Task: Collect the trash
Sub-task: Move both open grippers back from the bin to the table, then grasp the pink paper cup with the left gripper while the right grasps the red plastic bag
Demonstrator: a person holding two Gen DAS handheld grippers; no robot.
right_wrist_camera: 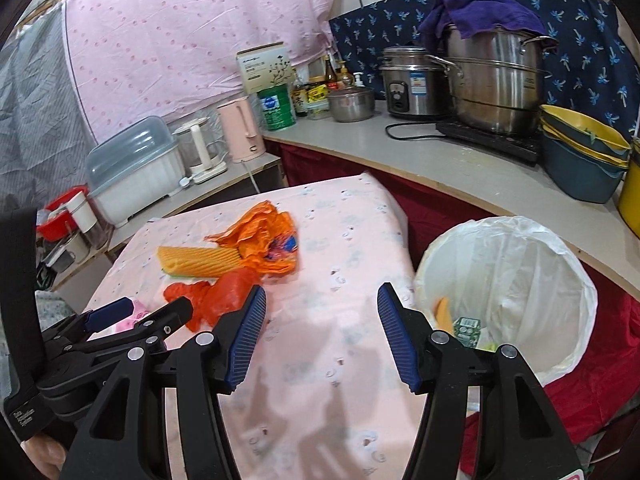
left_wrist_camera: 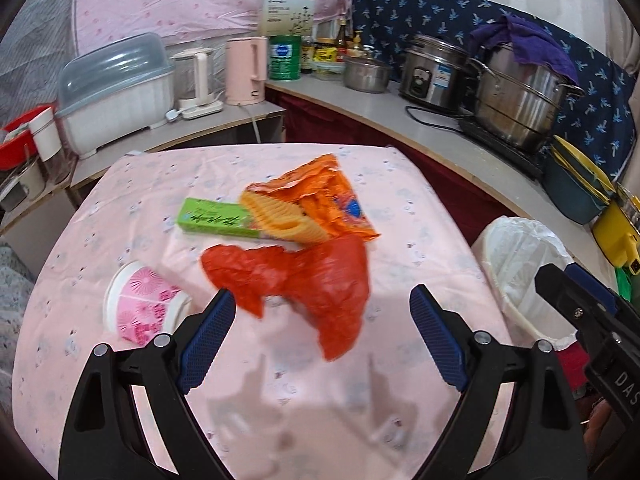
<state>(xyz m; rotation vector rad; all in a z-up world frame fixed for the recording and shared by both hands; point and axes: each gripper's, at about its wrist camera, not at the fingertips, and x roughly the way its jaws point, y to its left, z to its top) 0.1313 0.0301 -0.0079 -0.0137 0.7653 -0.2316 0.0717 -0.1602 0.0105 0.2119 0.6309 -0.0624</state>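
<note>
Both empty and spread wide, the left hand-held gripper [left_wrist_camera: 322, 326] and right hand-held gripper [right_wrist_camera: 322, 330] approach; red plastic bag [left_wrist_camera: 304, 280] just ahead awaits closing, bin [right_wrist_camera: 560, 280] at right.

- Your left gripper [left_wrist_camera: 322, 312] sits at the bottom of the frame, jaws wide and empty.
- Between its fingertips lies a red plastic bag [left_wrist_camera: 308, 280] — touching an orange wrapper [left_wrist_camera: 320, 196] above it.
- A green box [left_wrist_camera: 214, 220] sits centre-left, a pink cup [left_wrist_camera: 142, 308] lower left.
- The lined bin [left_wrist_camera: 524, 264] stands at the right.
</note>
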